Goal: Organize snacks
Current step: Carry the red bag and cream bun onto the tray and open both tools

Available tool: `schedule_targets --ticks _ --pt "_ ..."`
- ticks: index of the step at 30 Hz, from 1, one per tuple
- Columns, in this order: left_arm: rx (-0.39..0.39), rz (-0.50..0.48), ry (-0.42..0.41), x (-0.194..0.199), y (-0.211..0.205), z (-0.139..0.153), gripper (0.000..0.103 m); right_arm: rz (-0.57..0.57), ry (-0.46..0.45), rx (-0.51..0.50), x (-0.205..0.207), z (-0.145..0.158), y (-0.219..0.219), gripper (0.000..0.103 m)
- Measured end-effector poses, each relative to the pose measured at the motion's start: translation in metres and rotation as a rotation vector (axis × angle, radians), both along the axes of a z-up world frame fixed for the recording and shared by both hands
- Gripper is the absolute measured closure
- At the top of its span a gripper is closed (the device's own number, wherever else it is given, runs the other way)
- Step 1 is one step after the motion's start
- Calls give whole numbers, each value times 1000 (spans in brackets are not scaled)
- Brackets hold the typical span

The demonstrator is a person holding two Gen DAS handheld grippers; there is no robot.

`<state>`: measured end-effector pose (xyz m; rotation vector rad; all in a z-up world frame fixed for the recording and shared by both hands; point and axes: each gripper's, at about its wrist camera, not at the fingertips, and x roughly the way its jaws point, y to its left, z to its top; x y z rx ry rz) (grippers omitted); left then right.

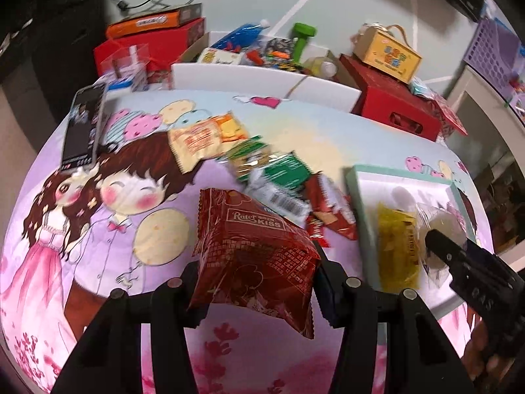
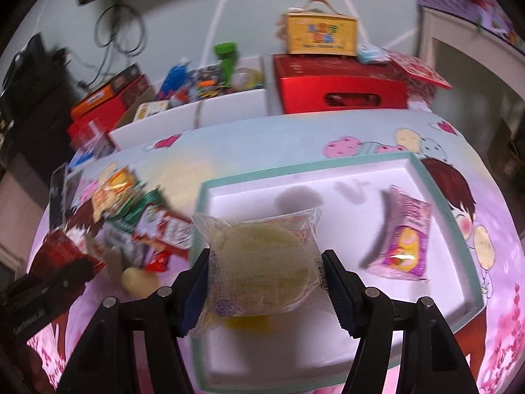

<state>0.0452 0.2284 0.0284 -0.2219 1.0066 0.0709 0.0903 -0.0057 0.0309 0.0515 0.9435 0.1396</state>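
My left gripper point(image 1: 259, 290) is shut on a dark red snack packet point(image 1: 256, 252), held above the cartoon tablecloth. A white tray with a teal rim point(image 2: 328, 161) lies to the right. My right gripper point(image 2: 265, 282) is shut on a clear packet with a pale round cake point(image 2: 262, 262), hovering over the tray's near left part. A pink packet point(image 2: 403, 239) lies in the tray at the right, and a yellow packet point(image 1: 397, 246) lies under the held cake. Left of the tray is a loose pile of snacks point(image 1: 279, 177). The right gripper point(image 1: 439, 246) also shows in the left wrist view.
A phone point(image 1: 85, 124) lies at the table's far left. Behind the table stand a white box of snacks point(image 1: 262, 78), a red box point(image 1: 397, 105) with a yellow carry box point(image 1: 387, 52) on top, and stacked red and orange boxes point(image 1: 154, 32).
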Motion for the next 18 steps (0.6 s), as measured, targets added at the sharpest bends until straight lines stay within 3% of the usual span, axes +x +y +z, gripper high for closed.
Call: schedule_targets --ticks 9,18 --pt "16 -178 -27 34 -65 11 49 -123 8 25 24 -7 -51 34" --pt "8 -313 -10 89 -124 3 48 -182 17 51 35 -16 -78 34"
